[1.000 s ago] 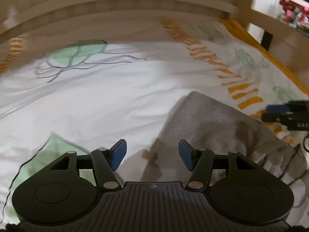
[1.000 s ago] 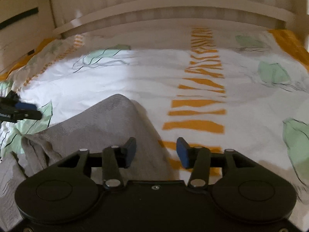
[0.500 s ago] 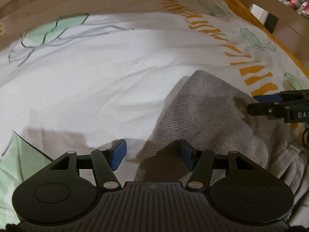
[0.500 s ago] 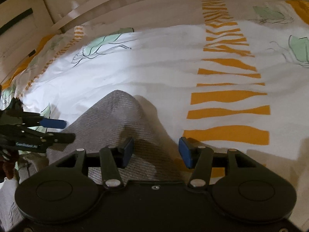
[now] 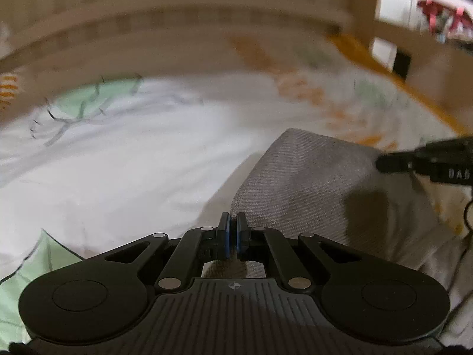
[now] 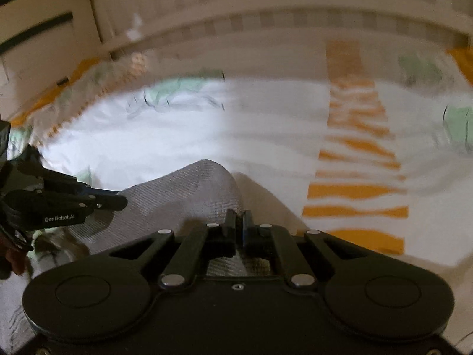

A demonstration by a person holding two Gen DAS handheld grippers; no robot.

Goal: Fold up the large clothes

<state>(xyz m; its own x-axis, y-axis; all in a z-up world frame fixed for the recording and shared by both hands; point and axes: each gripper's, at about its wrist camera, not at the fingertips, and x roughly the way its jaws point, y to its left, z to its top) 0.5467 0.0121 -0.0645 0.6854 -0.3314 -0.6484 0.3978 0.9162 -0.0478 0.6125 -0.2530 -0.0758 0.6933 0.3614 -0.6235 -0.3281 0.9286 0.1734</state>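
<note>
The setting is a bed with a pale slatted wooden headboard (image 5: 177,9) running across the far side in both views; the left wrist view is motion-blurred toward its upper edge. One white bedsheet printed with green leaf outlines and orange dashed bands (image 5: 133,162) covers the mattress and fills most of each frame. One garment is present: a grey ribbed knit piece of clothing (image 5: 310,183), lying on the sheet on the near side, its far corner raised into a rounded peak and its near portion cut off behind the tool bodies. Two black hand-held grippers are counted. The left gripper (image 5: 232,232) has its blue-padded fingers pressed together on the garment's left edge, fabric visible between and below them. The right gripper (image 6: 239,222) is likewise pinched on the garment's right edge, grey fabric showing beneath its closed fingers. Each gripper appears at the other view's margin, partly cut off. Red and dark objects (image 5: 440,17) beyond the bed frame at upper right are too blurred to identify.
</note>
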